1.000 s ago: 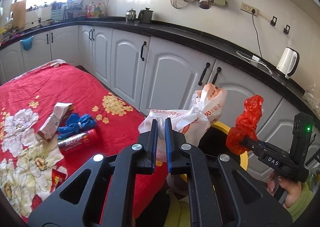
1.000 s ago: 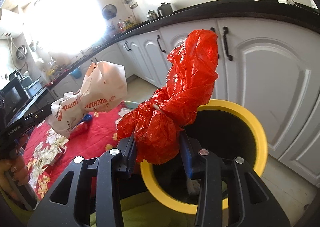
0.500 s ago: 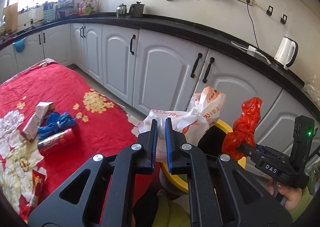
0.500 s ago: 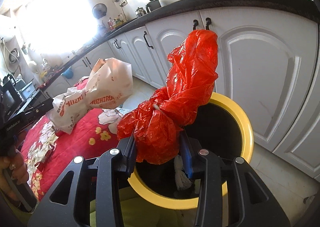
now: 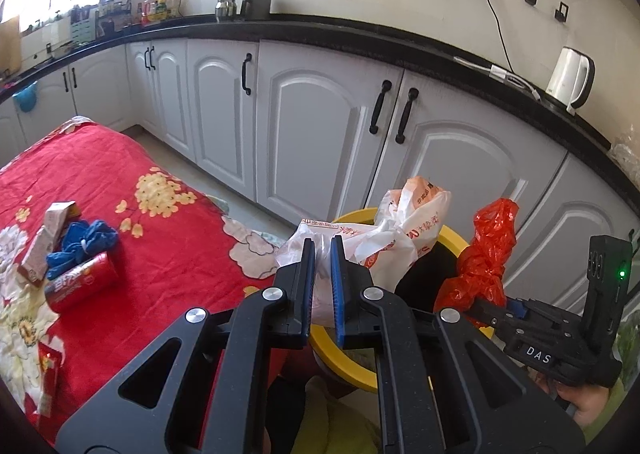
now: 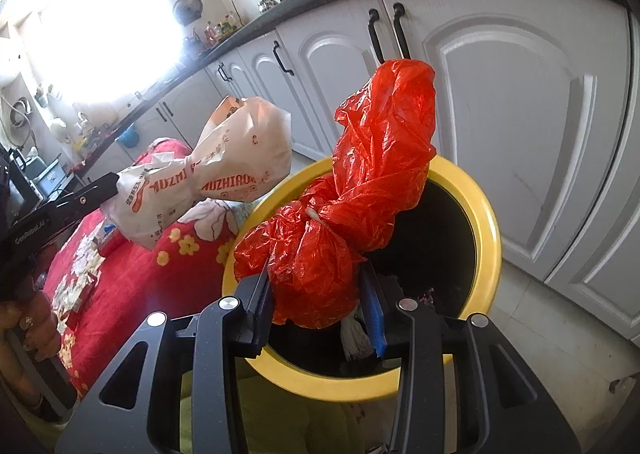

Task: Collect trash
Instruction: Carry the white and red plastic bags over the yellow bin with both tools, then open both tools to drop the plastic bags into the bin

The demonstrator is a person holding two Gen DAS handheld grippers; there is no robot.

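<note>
On the red flower-printed cloth (image 5: 132,286) that covers the table, toward its left edge, lie a red drink can (image 5: 82,283) on its side, a crumpled blue cloth (image 5: 82,244) touching it, and a small pale carton (image 5: 46,244) just beside that; a red wrapper (image 5: 49,378) sits at the near left corner. White cabinet doors with black handles (image 5: 320,134) run under a black counter (image 5: 360,34), where a white electric kettle (image 5: 570,78) stands. Nothing stands between the bags and the bin.

The round black bin with a yellow rim (image 6: 486,222) stands off the table's right edge, its near side cut off by the gripper arms. Something pale (image 6: 354,334) lies inside it, too dark to identify.

The left gripper (image 5: 322,286) is clenched on a white plastic bag with orange print (image 5: 400,234), which sticks out past its fingertips over the bin's left rim. The right gripper (image 6: 318,294) grasps a crumpled red plastic bag (image 6: 360,190), the bunched lower part between its fingers and the rest rising over the bin's mouth. A hand (image 6: 38,324) holding the left gripper shows at the edge of the right view.
</note>
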